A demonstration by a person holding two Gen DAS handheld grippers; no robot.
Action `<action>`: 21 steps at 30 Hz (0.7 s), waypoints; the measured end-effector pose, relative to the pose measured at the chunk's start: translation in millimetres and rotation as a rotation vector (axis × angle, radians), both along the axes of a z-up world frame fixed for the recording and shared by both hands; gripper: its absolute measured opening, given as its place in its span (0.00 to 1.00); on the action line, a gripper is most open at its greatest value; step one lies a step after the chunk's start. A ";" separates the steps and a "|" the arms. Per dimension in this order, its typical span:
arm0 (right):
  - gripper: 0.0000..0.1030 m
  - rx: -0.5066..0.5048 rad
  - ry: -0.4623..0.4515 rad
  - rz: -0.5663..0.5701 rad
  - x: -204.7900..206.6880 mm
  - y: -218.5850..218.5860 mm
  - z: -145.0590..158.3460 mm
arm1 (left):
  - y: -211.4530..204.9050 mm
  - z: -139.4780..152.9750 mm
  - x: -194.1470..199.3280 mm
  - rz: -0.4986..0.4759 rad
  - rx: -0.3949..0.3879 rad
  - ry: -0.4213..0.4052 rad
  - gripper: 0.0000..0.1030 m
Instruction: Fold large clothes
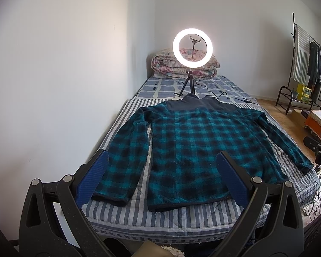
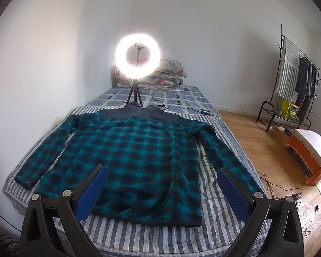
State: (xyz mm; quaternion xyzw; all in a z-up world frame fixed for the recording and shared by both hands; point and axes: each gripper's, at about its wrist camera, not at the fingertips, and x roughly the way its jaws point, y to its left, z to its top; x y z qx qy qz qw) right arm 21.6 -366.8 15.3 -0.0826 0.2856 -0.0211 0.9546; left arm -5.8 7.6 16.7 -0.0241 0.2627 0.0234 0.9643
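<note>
the teal plaid jacket (image 1: pixel 192 145) lies flat and unfolded on the striped bed (image 1: pixel 182 218), sleeves out to both sides, hem toward the tools. the left gripper (image 1: pixel 162 160) hangs above its near hem, fingers spread wide, holding nothing. the right gripper (image 2: pixel 162 175) hovers likewise, spread and empty. behind the collar stands a lit ring light (image 1: pixel 192 48) before a folded quilt (image 1: pixel 164 66); a clothes rack (image 2: pixel 289 81) stands by the far wall.

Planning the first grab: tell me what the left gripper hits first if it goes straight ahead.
Probably the plaid jacket lying flat on the bed: the open left gripper points at its lower body near the hem. Depth is uncertain.
</note>
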 end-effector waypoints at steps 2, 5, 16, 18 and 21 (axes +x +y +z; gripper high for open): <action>1.00 -0.001 0.001 -0.001 0.3 -0.1 0.6 | -0.7 -0.5 -1.0 -0.001 0.000 0.000 0.99; 1.00 -0.001 0.000 -0.001 0.0 -0.8 1.7 | -1.2 -0.6 -1.8 -0.001 0.001 -0.001 0.99; 1.00 -0.004 0.000 -0.001 -0.2 -1.0 0.8 | -2.2 2.3 -2.4 0.001 0.003 -0.003 0.99; 1.00 -0.002 0.000 -0.001 -0.2 -1.2 0.8 | -2.5 1.7 -2.8 0.001 0.004 -0.004 0.99; 1.00 -0.003 0.000 -0.001 -0.2 -0.9 0.9 | -2.7 1.0 -3.3 0.001 0.005 -0.005 0.99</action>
